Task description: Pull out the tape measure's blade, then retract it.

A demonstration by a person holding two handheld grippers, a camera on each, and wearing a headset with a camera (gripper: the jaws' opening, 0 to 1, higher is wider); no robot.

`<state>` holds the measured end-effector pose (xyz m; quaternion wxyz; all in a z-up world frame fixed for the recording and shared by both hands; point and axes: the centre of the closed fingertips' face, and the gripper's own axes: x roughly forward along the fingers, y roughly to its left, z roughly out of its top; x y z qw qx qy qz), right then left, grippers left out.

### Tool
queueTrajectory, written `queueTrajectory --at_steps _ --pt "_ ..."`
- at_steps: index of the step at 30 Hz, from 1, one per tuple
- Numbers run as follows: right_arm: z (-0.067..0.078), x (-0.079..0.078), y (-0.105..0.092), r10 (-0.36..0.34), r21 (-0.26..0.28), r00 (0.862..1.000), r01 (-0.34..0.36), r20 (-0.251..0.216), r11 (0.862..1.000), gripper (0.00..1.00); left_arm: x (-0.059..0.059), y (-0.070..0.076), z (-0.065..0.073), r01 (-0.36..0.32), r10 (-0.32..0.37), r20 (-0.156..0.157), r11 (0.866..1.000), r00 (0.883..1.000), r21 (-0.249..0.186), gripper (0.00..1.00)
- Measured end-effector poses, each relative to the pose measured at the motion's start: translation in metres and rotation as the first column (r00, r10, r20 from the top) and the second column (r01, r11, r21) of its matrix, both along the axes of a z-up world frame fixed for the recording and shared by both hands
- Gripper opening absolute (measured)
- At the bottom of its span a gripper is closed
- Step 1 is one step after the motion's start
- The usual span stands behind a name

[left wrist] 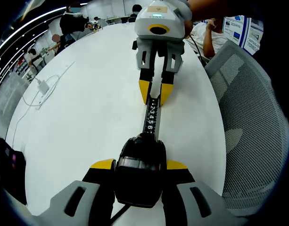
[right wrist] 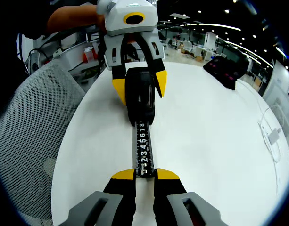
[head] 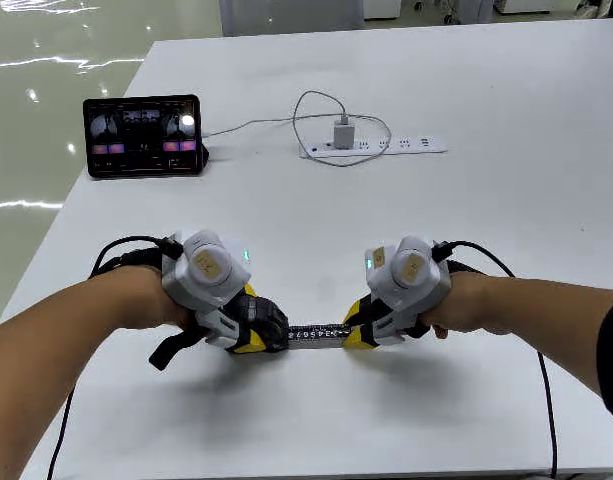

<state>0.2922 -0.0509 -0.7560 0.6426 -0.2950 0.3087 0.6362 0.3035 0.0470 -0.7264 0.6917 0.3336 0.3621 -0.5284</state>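
Found the tape measure [head: 271, 326] on the near part of the white table [head: 486, 180], stretched left to right between the two tools. Noted the left gripper [right wrist: 139, 89] clenched on the black case [right wrist: 140, 108], with yellow-tipped jaws pressed against its two broad sides. Could not tell resting on the tabletop from hovering just above it. Noted the blade [right wrist: 143, 150] out only a short way to the right, flat and straight, with its low numerals showing. Noted the right gripper [left wrist: 154, 94] pinched shut on the blade's free end. Judged the case hard, smooth and fairly weighty, so best taken across the broad sides, as here. Judged the blade thin, springy metal: stiff over a short run, slippery, sharp at the edges, likely to kink and pulled back toward the case by the spring. Judged it best gripped at the very tip and fed back slowly, not let go to snap. Farther off on the left, spotted a propped tablet [head: 143, 135] with a lit screen. Farther right, spotted a white power strip [head: 386, 146] with a charger [head: 343, 133] plugged in and a cable [head: 316, 100] looped around it.
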Motion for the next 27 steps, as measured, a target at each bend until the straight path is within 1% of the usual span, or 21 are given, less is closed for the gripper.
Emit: queueTrajectory --at_steps 27 --pt "0.003 0.001 -0.019 -0.008 -0.011 1.000 0.008 -0.009 1.000 0.10 0.000 -0.001 0.000 -0.003 0.003 0.001 1.000 1.000 -0.001 0.33"
